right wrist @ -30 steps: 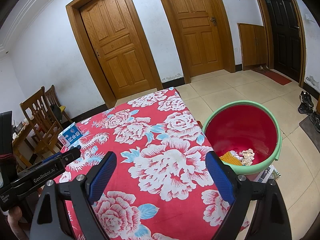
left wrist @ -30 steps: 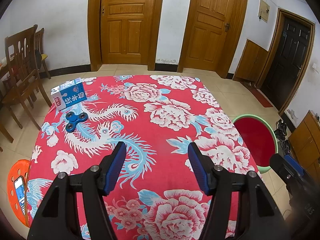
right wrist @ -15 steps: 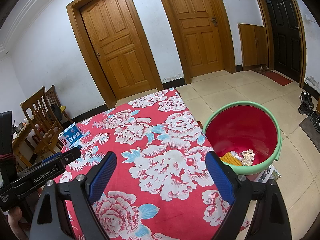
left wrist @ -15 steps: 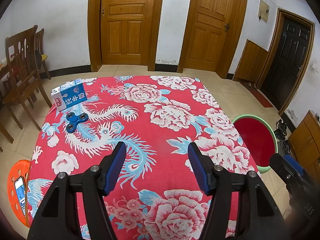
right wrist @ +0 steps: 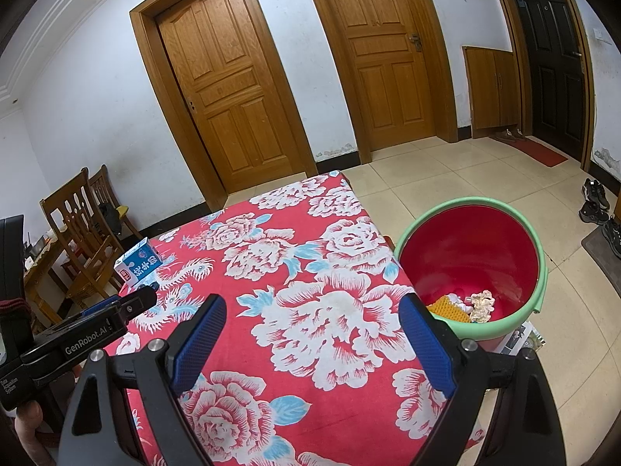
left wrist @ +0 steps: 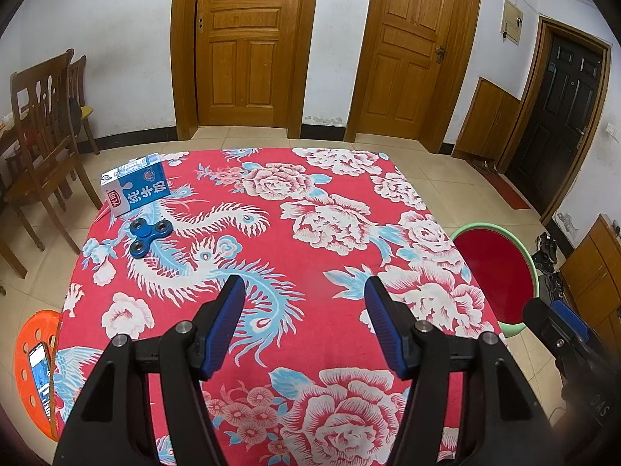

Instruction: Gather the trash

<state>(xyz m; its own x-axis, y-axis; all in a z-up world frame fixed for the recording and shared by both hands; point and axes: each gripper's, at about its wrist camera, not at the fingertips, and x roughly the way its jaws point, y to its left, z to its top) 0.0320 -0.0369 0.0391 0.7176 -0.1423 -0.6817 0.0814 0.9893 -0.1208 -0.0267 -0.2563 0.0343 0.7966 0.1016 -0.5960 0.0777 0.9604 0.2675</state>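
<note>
A blue and white milk carton lies at the far left corner of the table, which wears a red flowered cloth. A blue fidget spinner rests just in front of the carton. My left gripper hovers open over the near middle of the cloth, nothing between its blue pads. My right gripper stands open wider above the table's right side, also with nothing in it. On the floor to the right stands a green bin with a red inside, with crumpled scraps at its bottom.
Wooden chairs stand left of the table. An orange stool with a phone on it sits at the near left. Shoes lie on the tiled floor at the right. Wooden doors line the far wall.
</note>
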